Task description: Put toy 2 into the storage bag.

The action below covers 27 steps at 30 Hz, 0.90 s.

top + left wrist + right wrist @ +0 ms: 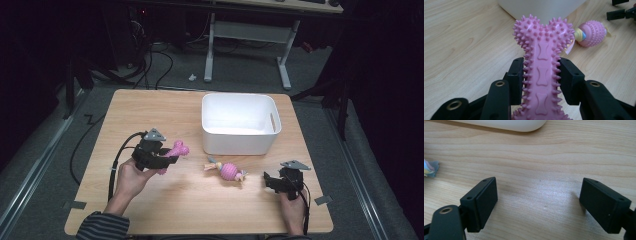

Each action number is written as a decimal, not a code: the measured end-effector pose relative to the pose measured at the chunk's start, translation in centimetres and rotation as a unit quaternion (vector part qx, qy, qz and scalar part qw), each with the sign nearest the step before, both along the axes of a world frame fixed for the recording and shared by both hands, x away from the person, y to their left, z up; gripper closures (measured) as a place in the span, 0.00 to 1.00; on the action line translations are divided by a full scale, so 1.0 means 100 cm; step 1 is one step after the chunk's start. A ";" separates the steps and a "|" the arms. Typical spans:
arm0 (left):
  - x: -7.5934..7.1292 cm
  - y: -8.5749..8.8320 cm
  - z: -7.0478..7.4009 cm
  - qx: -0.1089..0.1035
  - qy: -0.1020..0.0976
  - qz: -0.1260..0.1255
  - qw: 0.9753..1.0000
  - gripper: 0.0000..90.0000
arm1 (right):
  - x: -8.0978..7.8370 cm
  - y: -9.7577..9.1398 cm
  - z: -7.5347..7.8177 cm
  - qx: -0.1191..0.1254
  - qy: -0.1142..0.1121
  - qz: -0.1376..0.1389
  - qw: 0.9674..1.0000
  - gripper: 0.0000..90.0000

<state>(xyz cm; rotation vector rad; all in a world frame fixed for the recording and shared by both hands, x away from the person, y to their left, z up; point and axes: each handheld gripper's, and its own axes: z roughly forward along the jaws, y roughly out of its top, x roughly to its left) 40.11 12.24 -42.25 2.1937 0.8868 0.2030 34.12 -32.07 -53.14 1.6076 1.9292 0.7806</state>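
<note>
Your left gripper (541, 72) grips the pink bone toy (542, 62).
Its own view shows the fingers clamping the toy's shaft; your right gripper (539, 202) rests with fingers spread above bare bench (536, 157).

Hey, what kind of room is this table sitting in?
Probably a lab or workshop set up for recording: a dim room with a wooden table on grey carpet, loose cables on the floor, and a height-adjustable desk behind.
</note>
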 end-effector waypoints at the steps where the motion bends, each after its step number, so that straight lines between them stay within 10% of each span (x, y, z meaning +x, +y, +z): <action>1: 0.000 0.000 0.000 0.000 0.000 0.000 1.000 0.65 | 0.000 0.000 0.000 0.000 0.000 0.000 1.000 0.17; 27: 0.014 -0.015 0.034 -0.023 -0.009 -0.002 1.000 0.65 | 0.000 0.000 0.000 0.001 0.000 0.000 1.000 0.17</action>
